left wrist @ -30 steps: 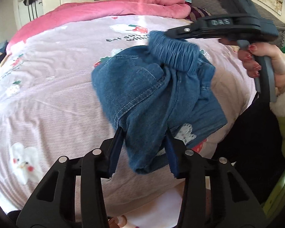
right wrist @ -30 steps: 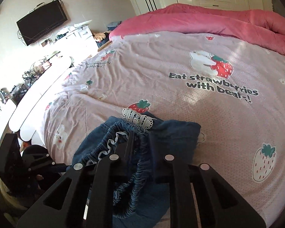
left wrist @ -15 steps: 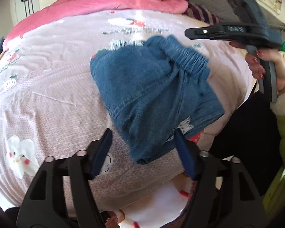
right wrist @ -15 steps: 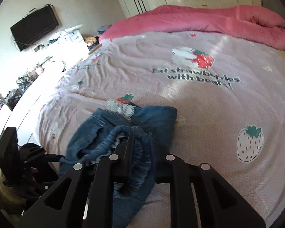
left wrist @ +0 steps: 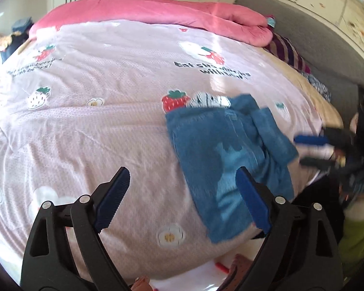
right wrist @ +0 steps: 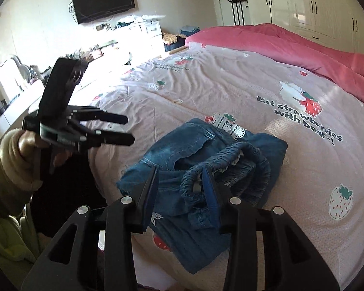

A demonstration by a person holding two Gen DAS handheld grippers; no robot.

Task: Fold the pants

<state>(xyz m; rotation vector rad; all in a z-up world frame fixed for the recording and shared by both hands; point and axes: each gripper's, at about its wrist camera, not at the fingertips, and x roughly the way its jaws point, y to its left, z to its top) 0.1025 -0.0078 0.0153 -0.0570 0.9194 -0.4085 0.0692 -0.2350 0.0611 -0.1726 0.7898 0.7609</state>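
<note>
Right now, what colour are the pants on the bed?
Blue denim pants with a white lace trim, seen best in the right wrist view.

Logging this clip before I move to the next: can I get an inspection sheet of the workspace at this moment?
Surface: bed with pink strawberry-print cover, lightly wrinkled.
Job's things: denim pants bunched near the bed's near edge, elastic waistband up, lace trim showing.
Clutter: pink quilt heaped along the far side.
Grippers: left gripper open, off the cloth; right gripper open, over the waistband.
Cables: wires below the wall TV.
Surroundings: white wardrobe, cluttered dresser.
</note>
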